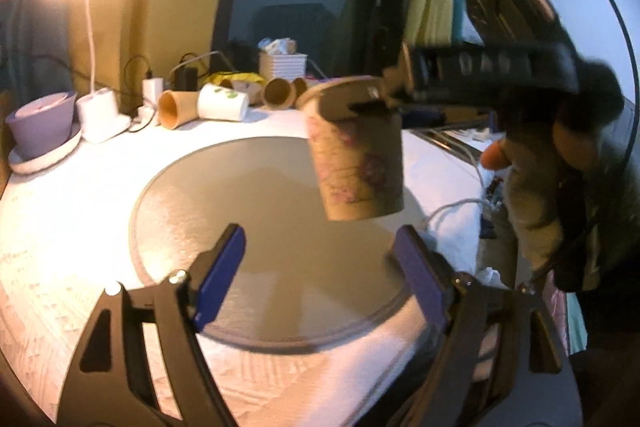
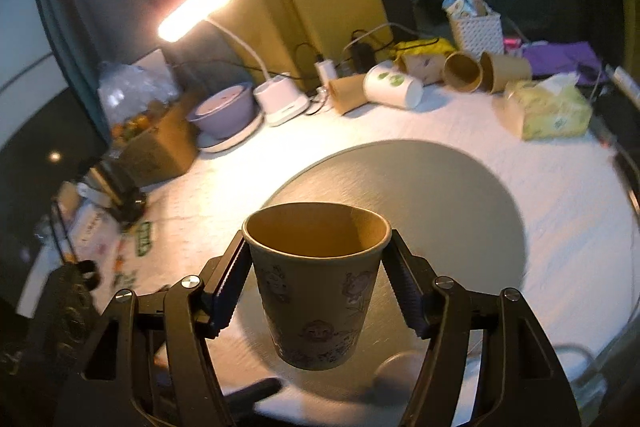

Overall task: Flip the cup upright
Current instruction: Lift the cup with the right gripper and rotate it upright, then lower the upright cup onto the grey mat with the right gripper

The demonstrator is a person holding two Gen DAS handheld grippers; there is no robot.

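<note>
A brown paper cup (image 2: 316, 283) with cartoon prints is held upright, mouth up, between the fingers of my right gripper (image 2: 318, 259), above the round grey mat (image 2: 440, 195). In the left wrist view the same cup (image 1: 356, 155) hangs in the air over the mat (image 1: 240, 207), gripped near its rim by the right gripper (image 1: 372, 103). My left gripper (image 1: 320, 259) is open and empty, low over the mat's near edge, below and in front of the cup.
Several paper cups (image 2: 392, 83) lie on their sides at the back of the white table. A lit desk lamp (image 2: 280, 99), a purple bowl (image 2: 224, 111), a white basket (image 2: 476, 31) and a tissue pack (image 2: 548, 111) stand around the mat.
</note>
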